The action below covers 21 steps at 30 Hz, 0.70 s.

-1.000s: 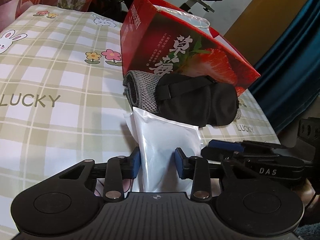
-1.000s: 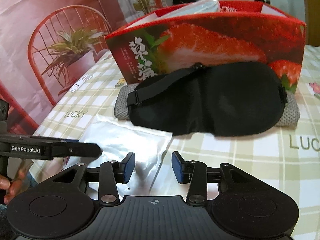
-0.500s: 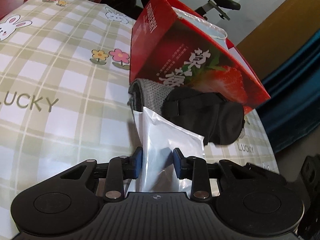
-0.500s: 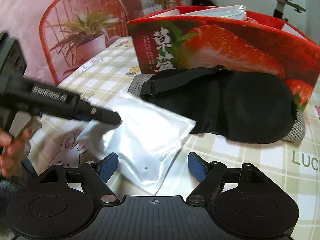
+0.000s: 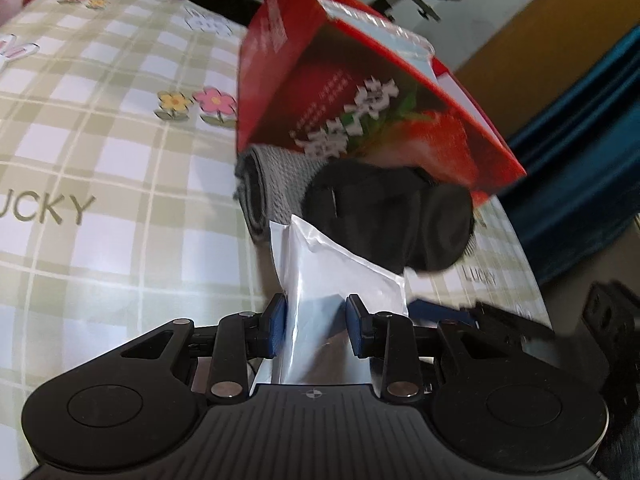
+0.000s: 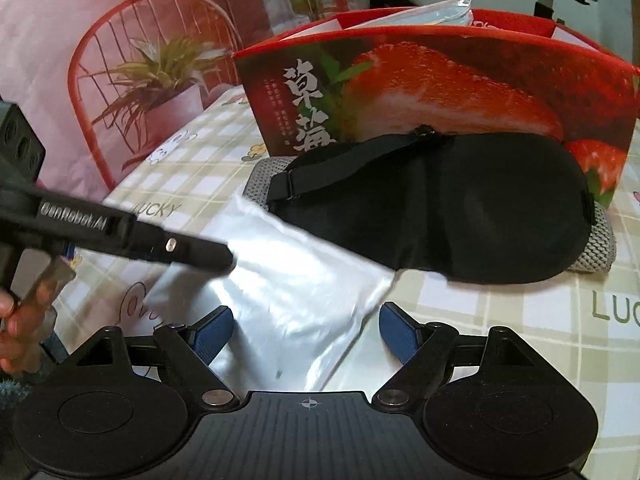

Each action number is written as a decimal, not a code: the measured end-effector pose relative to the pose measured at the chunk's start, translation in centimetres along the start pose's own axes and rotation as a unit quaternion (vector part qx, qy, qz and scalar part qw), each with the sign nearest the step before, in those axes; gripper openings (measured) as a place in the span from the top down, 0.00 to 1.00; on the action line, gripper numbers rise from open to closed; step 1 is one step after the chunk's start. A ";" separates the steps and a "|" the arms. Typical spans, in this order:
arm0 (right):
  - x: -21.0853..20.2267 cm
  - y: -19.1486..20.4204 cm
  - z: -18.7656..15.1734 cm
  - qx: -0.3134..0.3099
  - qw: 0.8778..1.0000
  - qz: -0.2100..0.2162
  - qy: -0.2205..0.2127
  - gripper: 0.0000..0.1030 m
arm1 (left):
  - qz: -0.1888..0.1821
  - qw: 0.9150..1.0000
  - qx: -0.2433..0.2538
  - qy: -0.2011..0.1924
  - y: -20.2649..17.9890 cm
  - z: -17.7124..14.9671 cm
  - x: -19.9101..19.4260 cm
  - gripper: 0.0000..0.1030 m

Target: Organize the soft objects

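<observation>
Left gripper (image 5: 314,320) pinches a white plastic pouch (image 5: 340,264) on its near edge, blue pads pressing both sides, pouch standing up off the cloth. Right gripper (image 6: 306,330) jaws opening wide, pads not touching anything; the same pouch's lower corner lies between them, free.

Just beyond the pouch: black sleep mask (image 6: 440,216), smooth padded fabric, elastic strap with buckle, draped on a grey knitted cloth (image 6: 596,248), rolled or folded, coarse mesh weave. Pouch's far edge touches or overlaps the mask, can't tell which.

Behind those: red strawberry-print cardboard box (image 6: 420,84), open top, a clear plastic packet poking out inside. Box looks like the bin for the soft items.

Step, my read: handover finished, left claw carries the pouch alone, box drop comes next. Next move needs a lift clear of the mask, then carry over the box rim and release. Pouch is slick and floppy, could slip or drag the mask.

Checked tablecloth (image 5: 120,168) underneath, flowers and "LUCKY" print.
</observation>
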State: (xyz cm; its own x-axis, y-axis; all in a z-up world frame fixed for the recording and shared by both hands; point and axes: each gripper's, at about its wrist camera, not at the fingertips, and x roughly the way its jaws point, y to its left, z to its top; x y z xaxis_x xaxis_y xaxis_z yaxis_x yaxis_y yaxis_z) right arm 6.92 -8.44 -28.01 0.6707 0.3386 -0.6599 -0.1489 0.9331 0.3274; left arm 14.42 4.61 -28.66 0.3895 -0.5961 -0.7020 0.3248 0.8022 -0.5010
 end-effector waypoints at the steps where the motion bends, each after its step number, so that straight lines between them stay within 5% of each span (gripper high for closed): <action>1: 0.1 0.0 0.1 -0.003 1.000 0.001 0.001 0.22 | -0.003 1.000 0.001 0.006 0.2 0.0 0.0 0.67; 8: 0.2 0.2 0.1 -0.006 1.000 0.003 0.004 0.19 | -0.006 1.000 -0.007 0.012 0.6 -0.6 0.2 0.67; 15: 0.0 -0.8 0.6 0.027 1.000 0.002 -0.006 0.56 | -0.003 1.000 -0.019 0.005 0.6 -0.6 0.3 0.67; 21: 0.1 -2.4 0.6 0.073 0.997 0.008 -0.017 0.69 | -0.004 1.000 -0.020 0.002 0.6 -0.7 0.2 0.67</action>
State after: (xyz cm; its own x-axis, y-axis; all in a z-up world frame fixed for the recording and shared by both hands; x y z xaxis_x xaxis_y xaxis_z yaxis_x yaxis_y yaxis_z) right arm 7.81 -10.77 -28.45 0.6936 0.3460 -0.6319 -0.0528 0.8992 0.4344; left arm 14.12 4.96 -29.44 0.3830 -0.6027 -0.7000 0.2930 0.7979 -0.5267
